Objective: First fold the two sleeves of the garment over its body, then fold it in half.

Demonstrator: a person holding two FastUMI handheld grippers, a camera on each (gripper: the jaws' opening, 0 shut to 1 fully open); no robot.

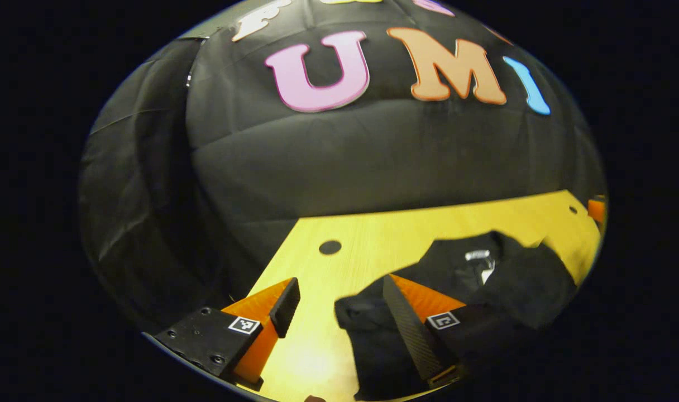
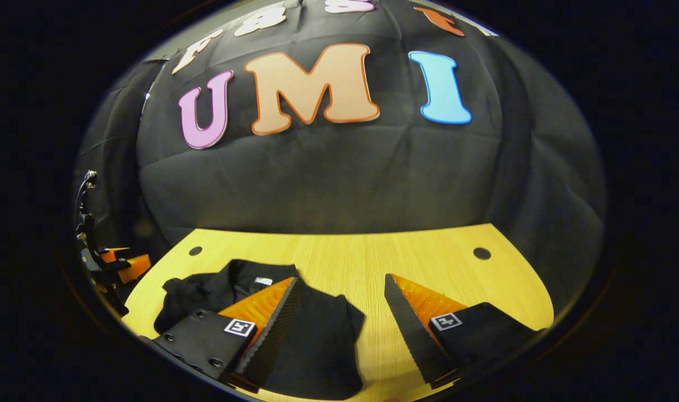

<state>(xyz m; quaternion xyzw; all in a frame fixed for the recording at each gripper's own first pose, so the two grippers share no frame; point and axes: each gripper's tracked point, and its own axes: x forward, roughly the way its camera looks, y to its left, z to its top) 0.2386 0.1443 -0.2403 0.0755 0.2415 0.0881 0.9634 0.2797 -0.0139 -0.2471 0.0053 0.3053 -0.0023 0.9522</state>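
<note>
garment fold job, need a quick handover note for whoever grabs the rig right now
Left tongs: open, holding nothing, hovering at the garment's sleeve edge.
Right tongs: open, holding nothing, over the garment's opposite edge.
Black garment: on the wooden table, collar toward the wall, bunched.
Done: cannot tell if either sleeve is folded in.
Left: check both sleeves, then fold in half.

Garment (image 1: 473, 279): lower part cut off by bottom edge in left gripper view, near hem out of sight; right finger (image 1: 412, 324) covers a strip of cloth. In right gripper view, left finger (image 2: 261, 329) hides part of the garment's (image 2: 317, 335) body; hem runs off the bottom. White neck tag (image 2: 263, 281) too small to tell. Other gripper (image 2: 113, 265) at far left edge, partly cut, jaw state unclear. Orange bit (image 1: 596, 210) at right edge, cut off, can't ID.
</note>
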